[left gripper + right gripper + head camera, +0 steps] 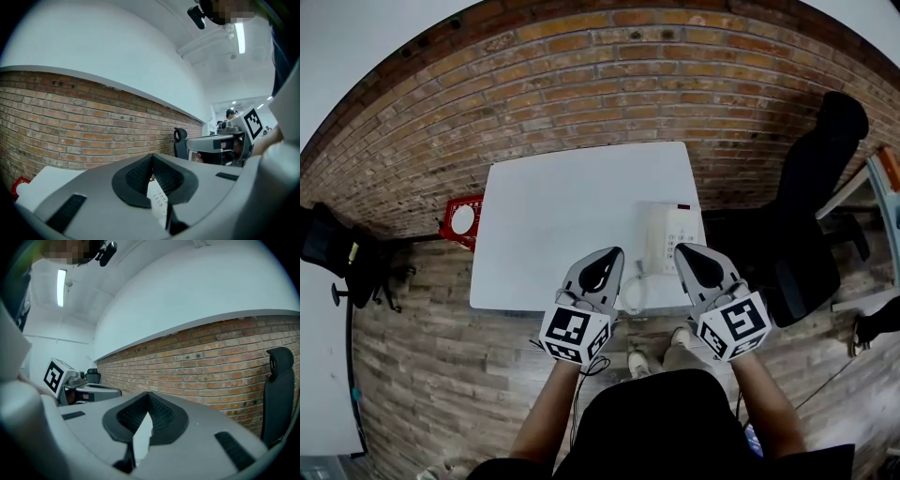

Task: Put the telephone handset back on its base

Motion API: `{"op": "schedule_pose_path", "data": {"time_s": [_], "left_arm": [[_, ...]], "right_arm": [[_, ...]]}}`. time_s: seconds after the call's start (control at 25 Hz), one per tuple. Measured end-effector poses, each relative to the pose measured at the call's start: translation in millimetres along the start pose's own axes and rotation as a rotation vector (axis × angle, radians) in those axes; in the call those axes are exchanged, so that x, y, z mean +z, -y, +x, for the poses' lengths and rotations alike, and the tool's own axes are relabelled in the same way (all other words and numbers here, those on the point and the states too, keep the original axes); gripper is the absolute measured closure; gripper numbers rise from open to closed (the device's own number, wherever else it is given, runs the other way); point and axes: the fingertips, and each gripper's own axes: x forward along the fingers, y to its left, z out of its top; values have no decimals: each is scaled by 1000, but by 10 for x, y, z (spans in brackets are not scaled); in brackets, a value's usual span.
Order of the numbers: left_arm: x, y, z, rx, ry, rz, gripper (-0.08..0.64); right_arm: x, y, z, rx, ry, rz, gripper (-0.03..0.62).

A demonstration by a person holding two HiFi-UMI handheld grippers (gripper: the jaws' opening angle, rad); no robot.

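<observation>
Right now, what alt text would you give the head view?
From above, the left gripper and right gripper, both shut and empty, hover over the near edge of a white table. A white telephone sits at its right, ahead of the right gripper.

Your pale grey plastic left claw and right claw have black ribbed pads and cubes patterned in black-and-white squares. The rectangular tabletop is plain white, the corded telephone white too; the brick wall is red-brown with pale mortar lines, the plank floor grey-brown, the office chair black.
</observation>
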Motion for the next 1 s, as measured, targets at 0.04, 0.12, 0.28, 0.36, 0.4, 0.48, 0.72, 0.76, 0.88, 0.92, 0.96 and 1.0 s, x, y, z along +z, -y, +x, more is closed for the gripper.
{"op": "schedule_pose_path", "data": {"time_s": [0.04, 0.12, 0.28, 0.36, 0.4, 0.48, 0.72, 0.76, 0.88, 0.92, 0.96, 1.0], "left_arm": [[4, 5, -36, -4, 4, 3, 549], [7, 21, -97, -11, 9, 7, 550], [-5, 57, -199, -27, 15, 1, 549], [-12, 58, -226, -31, 19, -5, 549], [-16, 61, -235, -32, 21, -7, 549], [-36, 75, -257, -33, 23, -11, 549], [-31, 123, -257, -48, 34, -18, 549], [-21, 134, -254, -50, 36, -19, 549], [4, 187, -235, -55, 40, -18, 549], [11, 212, -225, -56, 42, -18, 549], [18, 236, -215, -58, 45, -16, 550], [27, 258, -209, -60, 47, -14, 550]], "right_arm": [[-1, -41, -14, -2, 2, -1, 580], [-10, -110, -46, -6, 5, -4, 580], [-37, -203, -111, -21, 1, -4, 580], [-46, -230, -129, -27, -1, -3, 580], [-53, -246, -137, -28, -2, -4, 580], [-78, -286, -155, -26, -8, -10, 580], [-81, -301, -178, -30, -8, -14, 580], [-73, -300, -185, -31, -7, -14, 580], [-62, -279, -229, -33, -4, -13, 580], [-66, -267, -254, -35, -4, -12, 580], [-72, -256, -278, -37, -4, -11, 580], [-78, -247, -301, -38, -4, -10, 580]]}}
